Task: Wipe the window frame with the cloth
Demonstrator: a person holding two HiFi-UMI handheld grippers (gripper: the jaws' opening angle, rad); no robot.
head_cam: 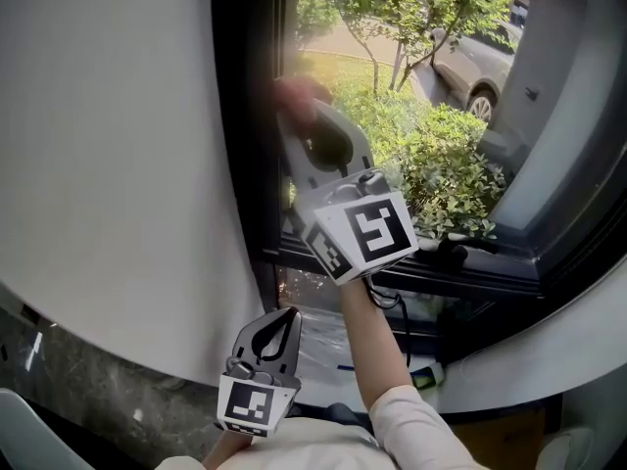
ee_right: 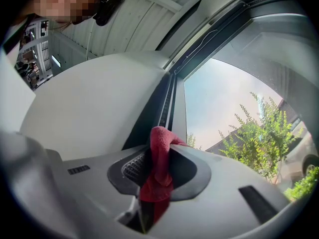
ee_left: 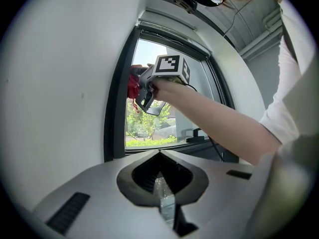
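The red cloth (ee_right: 158,171) is being clamped in the right gripper (ee_right: 160,139), a fold bulging past the tips so that fabric is being offered to the dark upright window frame (ee_right: 160,101), while the left gripper (ee_left: 159,158) is being kept low, closed on nothing

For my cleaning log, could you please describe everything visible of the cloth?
The cloth is red and fuzzy, like microfibre, bunched into a crumpled wad. The right claw is shut on its middle; a rounded fold bulges beyond the jaws and the rest trails back between them. It is held high beside the dark window frame; whether it touches cannot be told.
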